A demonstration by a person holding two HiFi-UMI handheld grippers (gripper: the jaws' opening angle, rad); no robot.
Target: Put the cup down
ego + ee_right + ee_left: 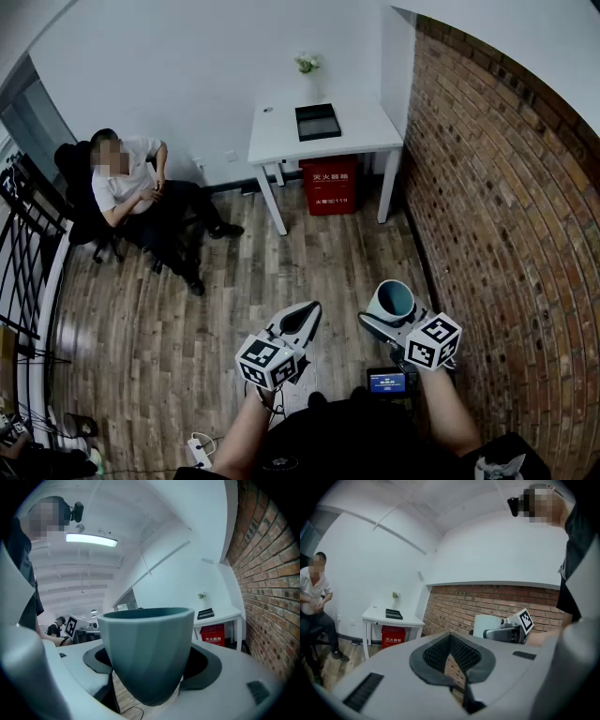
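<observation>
Right gripper (151,670) is clamped on the teal-grey tapered cup w/ faceted sides (147,653): dark pads press its lower half from both sides. Cup sits upright, mouth up, held in mid-air over the brown wood-plank floor (281,272) & close to the red brick wall (506,187) on my right. Left gripper (451,656) has its jaws together w/ nothing btwn them. It's held just left of the right one and isn't touching the cup. Ahead in the corner stands a white rectangular table (281,141) w/ a black shallow tray (318,122) & a small vase of pale flowers (307,66) on top. A red box w/ white print (329,185) stands under it. A person in a white shirt (131,187) sits far left, well apart from me.
</observation>
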